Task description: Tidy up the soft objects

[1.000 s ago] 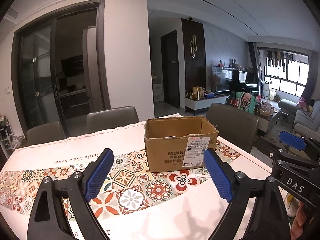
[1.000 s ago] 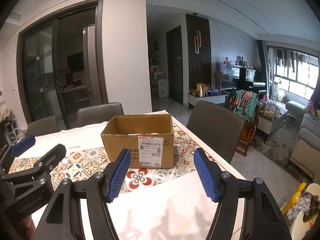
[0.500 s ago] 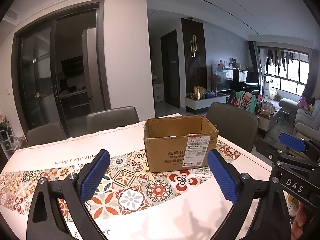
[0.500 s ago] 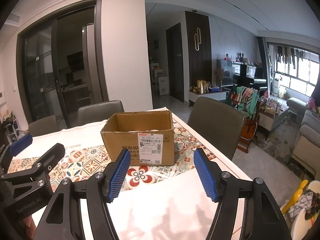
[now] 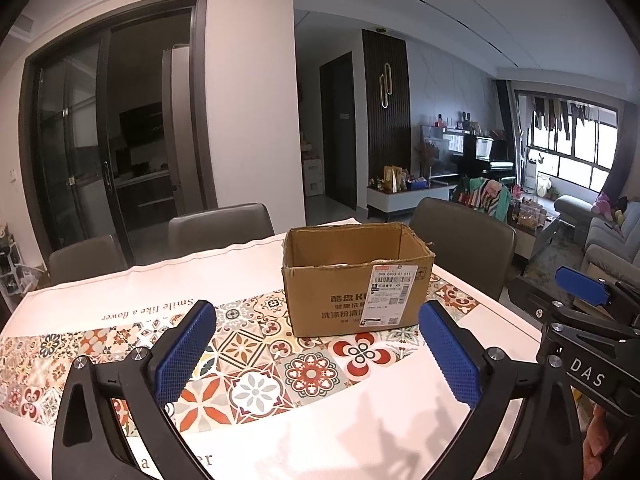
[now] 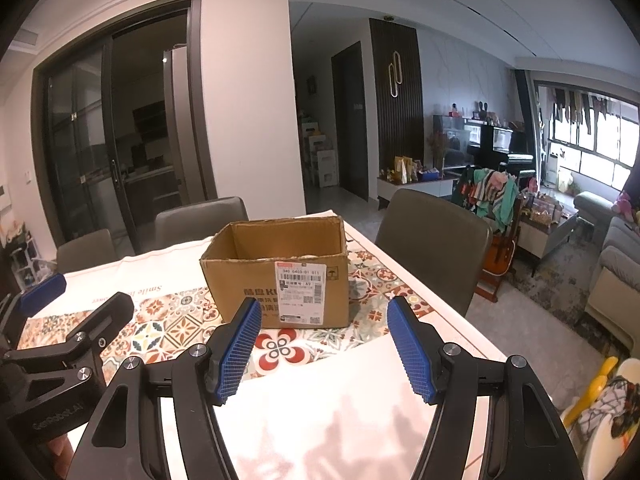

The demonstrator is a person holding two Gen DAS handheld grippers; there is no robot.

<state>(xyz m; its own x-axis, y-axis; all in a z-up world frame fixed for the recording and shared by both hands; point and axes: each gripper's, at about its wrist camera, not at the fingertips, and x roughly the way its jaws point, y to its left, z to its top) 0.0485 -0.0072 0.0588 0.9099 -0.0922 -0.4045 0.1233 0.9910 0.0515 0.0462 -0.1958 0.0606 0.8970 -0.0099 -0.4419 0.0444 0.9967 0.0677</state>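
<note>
Tools agape, box ahead

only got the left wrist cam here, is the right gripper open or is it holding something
Observer: The right gripper is open, with nothing between its blue ridged pads. It points at the labelled front of the open brown cardboard box.
Operator: any soft stuff off to its right, i cant see that side
Observer: Yes. At the bottom right edge of the right wrist view, past the edge of the table, a grey-and-white patterned cloth bundle lies on a yellow-and-white plastic object. I cannot tell what that object is.
</note>
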